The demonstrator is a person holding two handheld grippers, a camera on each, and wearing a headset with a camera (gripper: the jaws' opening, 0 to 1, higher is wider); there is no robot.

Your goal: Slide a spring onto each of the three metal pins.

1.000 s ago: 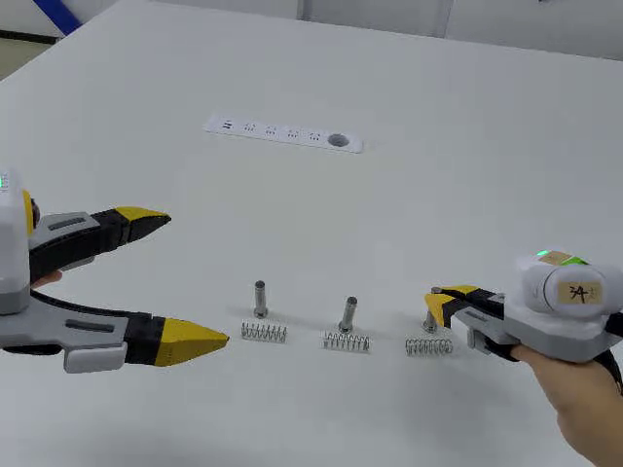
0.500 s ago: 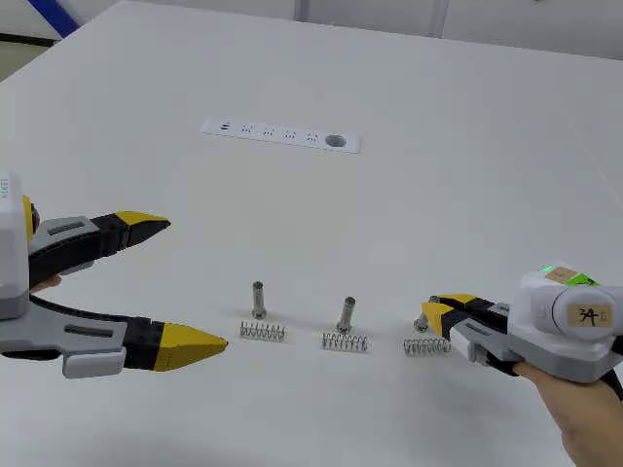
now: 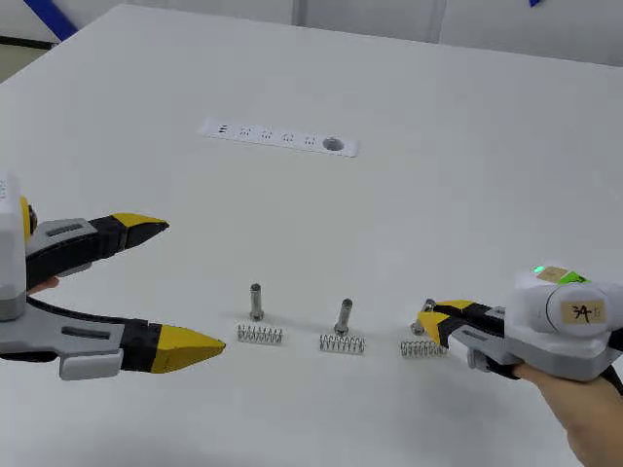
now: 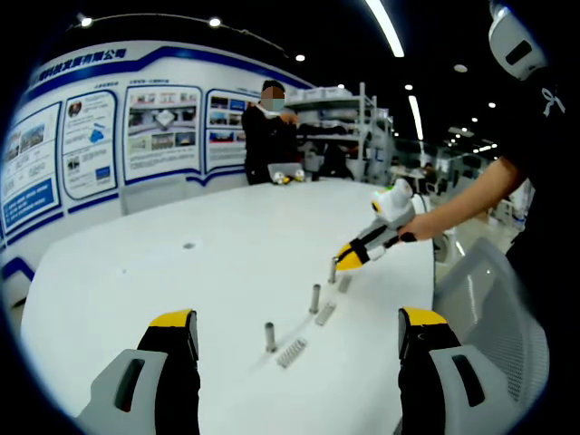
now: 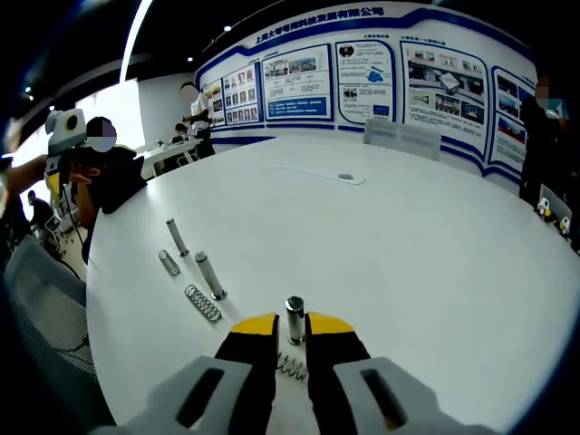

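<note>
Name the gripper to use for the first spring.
Right. The right gripper straddles the end pin, with a spring lying between its jaws; the left gripper hangs open, off to the side.

R gripper [image 3: 429, 322] has dropped toward the table at lower right of frame, tips now by the rightmost pin [image 3: 428, 305] & spring [image 3: 423, 347]. Pin top now shows above the tips.

table [image 3: 438, 146] white | pins [image 3: 344, 316] silver | springs [image 3: 343, 343] silver | left hand-held gripper [image 3: 193, 284] yellow-tipped, black, grey
</note>
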